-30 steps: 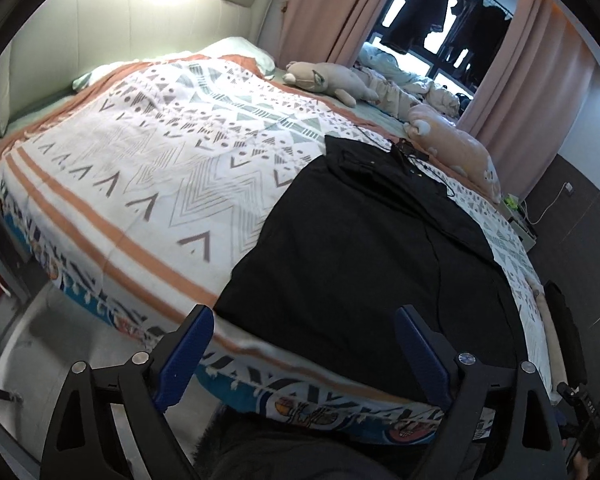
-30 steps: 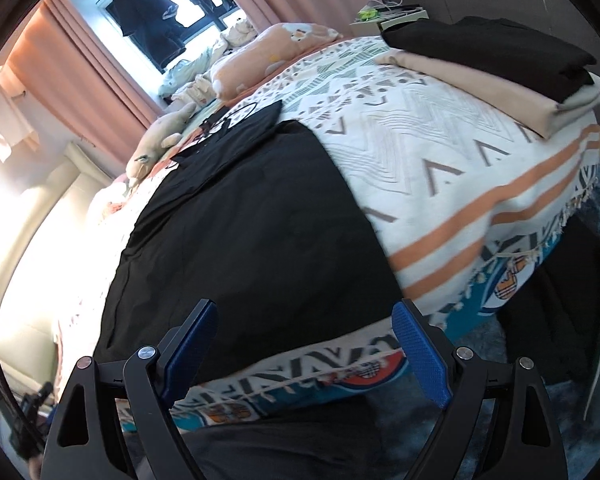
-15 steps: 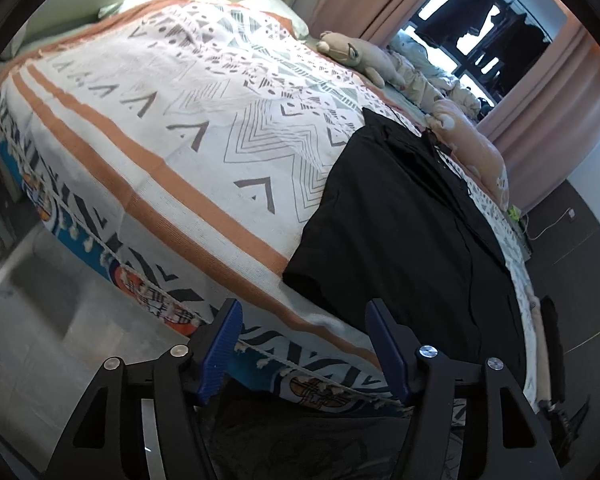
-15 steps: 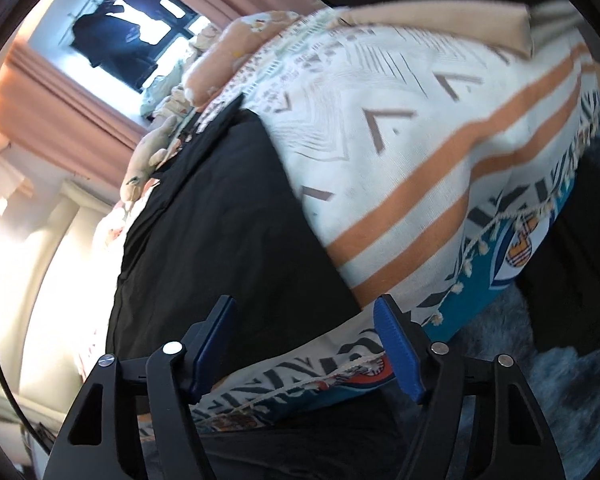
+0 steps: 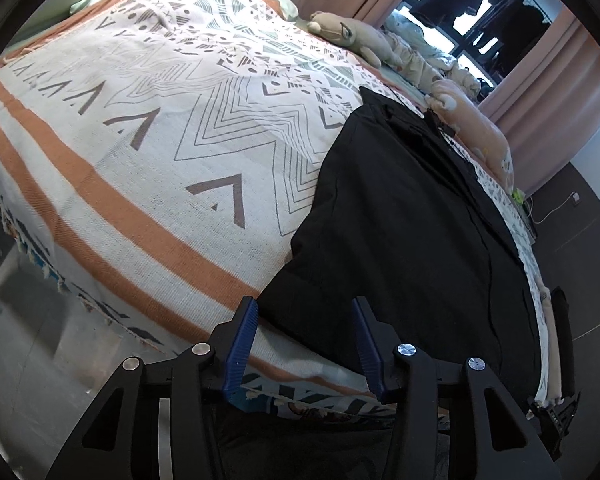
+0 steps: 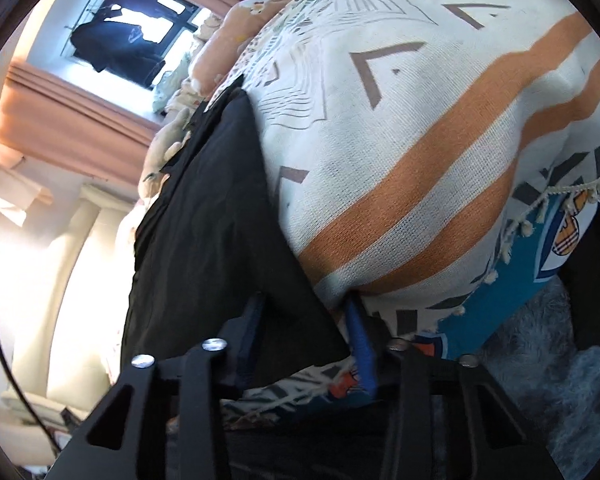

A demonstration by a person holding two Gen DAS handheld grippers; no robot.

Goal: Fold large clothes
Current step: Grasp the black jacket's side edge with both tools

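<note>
Black garment [image 5: 412, 232], spread flat on the patterned bedspread [image 5: 148, 128], right half of the bed, its near hem at the bed's near edge; the far collar end is creased and hard to read, and the garment's right edge is cut off in the right wrist view. Left gripper [image 5: 304, 344]: low at the near edge, blue fingers apart, straddling the garment's near left corner, not closed on it. Right gripper [image 6: 306, 340]: pressed in at the near right corner [image 6: 296, 320], fingers either side of the cloth with a gap remaining; contact cannot be made out, as the fabric hides the left finger. Bedspread: white, orange stripes, grey chevrons, fringed edge. Far side: plush toys [image 5: 352, 32], pink curtains [image 5: 540, 92], window with dark hanging clothes [image 5: 492, 12].
</note>
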